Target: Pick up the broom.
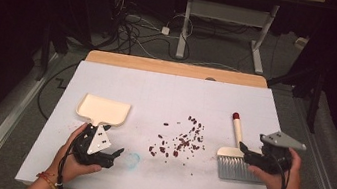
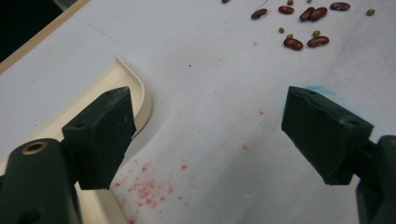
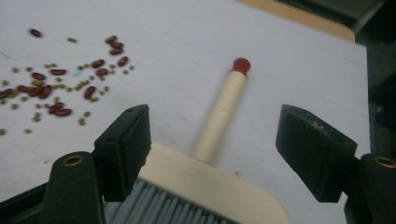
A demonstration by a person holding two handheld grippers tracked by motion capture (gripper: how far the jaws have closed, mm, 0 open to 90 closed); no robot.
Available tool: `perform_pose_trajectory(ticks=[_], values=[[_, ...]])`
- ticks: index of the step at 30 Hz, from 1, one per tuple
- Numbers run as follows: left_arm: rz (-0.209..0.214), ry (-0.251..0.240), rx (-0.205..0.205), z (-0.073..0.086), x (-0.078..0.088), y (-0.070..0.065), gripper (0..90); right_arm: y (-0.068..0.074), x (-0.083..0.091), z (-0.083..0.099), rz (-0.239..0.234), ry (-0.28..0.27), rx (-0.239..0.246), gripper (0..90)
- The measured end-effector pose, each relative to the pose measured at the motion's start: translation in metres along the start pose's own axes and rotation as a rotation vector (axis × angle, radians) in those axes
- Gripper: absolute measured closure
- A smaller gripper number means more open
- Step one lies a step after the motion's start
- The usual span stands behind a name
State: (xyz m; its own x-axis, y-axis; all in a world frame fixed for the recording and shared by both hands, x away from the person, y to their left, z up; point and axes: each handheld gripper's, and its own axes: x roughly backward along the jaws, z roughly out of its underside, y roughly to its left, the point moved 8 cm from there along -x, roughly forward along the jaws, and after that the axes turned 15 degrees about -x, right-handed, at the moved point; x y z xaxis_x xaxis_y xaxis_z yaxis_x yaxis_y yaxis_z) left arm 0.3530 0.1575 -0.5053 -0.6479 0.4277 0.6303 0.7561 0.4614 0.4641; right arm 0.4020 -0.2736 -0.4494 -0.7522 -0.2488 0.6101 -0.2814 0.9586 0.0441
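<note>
The scattered beans [image 1: 180, 140] lie in the middle of the white bench [image 1: 166, 94], a loose patch of dark red kidney beans mixed with small green ones, a little right of centre in the high view. In your left gripper view they sit at the upper right of the frame [image 2: 303, 23]; in your right gripper view they spread across the upper left [image 3: 60, 84]. To the right of the beans lies the brush [image 1: 234, 152], its cream handle with a red tip pointing toward the far edge and its grey bristles toward you. Your right gripper [image 1: 248, 154] is held just at the brush head's right side, and your right gripper view shows its fingers [image 3: 123, 149] spread wide apart above the cream brush head [image 3: 205, 182], one to each side of the handle, gripping nothing. To the left of the beans lies the cream dustpan [image 1: 102, 110], its pan toward the far edge. Your left gripper [image 1: 109, 156] sits just below it, near the lower left of the frame, with its fingers [image 2: 105, 133] wide open and empty; the dustpan's curved rim [image 2: 140, 93] runs beside the left finger. A faint blue smudge [image 1: 132, 159] marks the bench just right of that gripper, and pink speckles [image 2: 149, 186] dot the surface between the fingers.
</note>
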Motion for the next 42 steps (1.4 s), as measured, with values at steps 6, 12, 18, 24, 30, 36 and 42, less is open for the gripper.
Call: perform_pose_trajectory(ticks=[6,12,18,24,30,36,42], values=[[0.009,0.007,-0.007,-0.001,-0.001,-0.003,16.8,-0.021,-0.039,-0.019,0.044,0.148,-0.09,31.3],[0.023,0.025,-0.009,0.002,-0.003,-0.004,16.8,-0.024,-0.088,-0.006,0.014,0.307,-0.152,38.3],[0.027,0.038,-0.014,0.005,-0.003,-0.006,16.8,-0.027,-0.106,0.006,0.016,0.351,-0.158,53.6],[0.03,0.044,-0.023,0.004,-0.003,-0.008,16.8,-0.025,-0.106,0.007,0.017,0.324,-0.138,59.6],[0.022,0.053,-0.028,0.005,-0.003,-0.007,16.9,-0.02,-0.108,0.006,0.006,0.307,-0.098,70.1],[-0.008,0.031,0.012,0.004,0.001,-0.001,17.5,-0.022,-0.106,0.005,0.001,0.283,-0.111,70.1],[-0.03,0.023,0.036,0.004,0.005,0.002,17.6,-0.027,-0.086,-0.009,-0.015,0.146,-0.13,70.2]])
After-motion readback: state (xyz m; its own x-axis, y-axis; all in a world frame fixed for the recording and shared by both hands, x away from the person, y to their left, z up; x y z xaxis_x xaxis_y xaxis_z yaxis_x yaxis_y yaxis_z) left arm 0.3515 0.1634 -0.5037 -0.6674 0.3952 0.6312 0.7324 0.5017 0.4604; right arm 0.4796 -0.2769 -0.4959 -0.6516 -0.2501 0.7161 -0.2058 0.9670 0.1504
